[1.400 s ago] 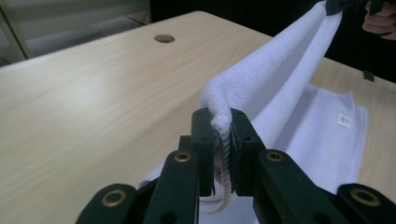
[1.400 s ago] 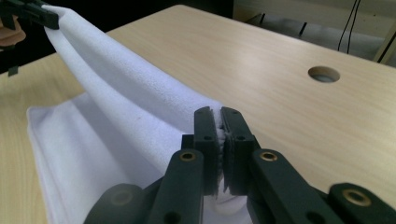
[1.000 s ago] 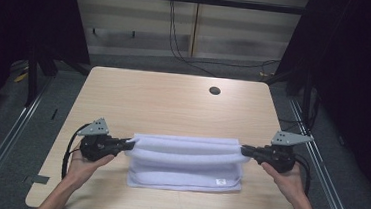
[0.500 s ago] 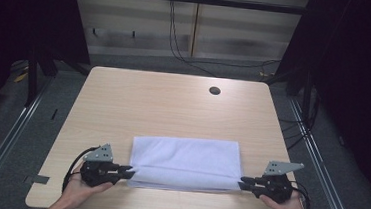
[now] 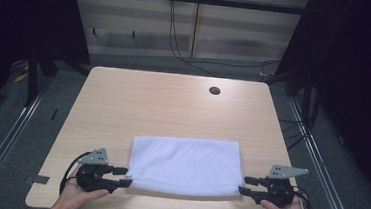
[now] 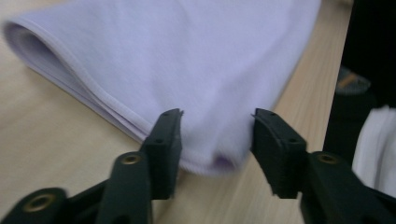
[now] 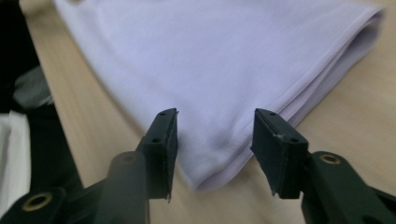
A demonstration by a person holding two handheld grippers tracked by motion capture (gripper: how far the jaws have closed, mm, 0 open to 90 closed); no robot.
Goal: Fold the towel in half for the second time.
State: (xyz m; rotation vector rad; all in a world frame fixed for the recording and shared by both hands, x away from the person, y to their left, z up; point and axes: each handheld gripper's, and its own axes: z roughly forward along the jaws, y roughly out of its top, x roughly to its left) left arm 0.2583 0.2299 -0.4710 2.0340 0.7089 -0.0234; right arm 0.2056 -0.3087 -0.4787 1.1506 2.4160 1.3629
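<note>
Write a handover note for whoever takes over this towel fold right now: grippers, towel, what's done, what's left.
Left hand-held gripper: jaws have just been opening, near-left towel corner between them, not pinched.
Right hand-held gripper: likewise at the near-right corner.
White towel: lies folded flat on the table, near its front edge.
Done: this fold is laid and released.
Left: probably back both grippers away; fold again if a smaller bundle is wanted.

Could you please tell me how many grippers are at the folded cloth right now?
2: the left gripper at the folded cloth's near-left corner, the right gripper at its near-right corner.

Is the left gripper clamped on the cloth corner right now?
No, the left gripper stands open, pads clear of the folded cloth corner between them.
</note>
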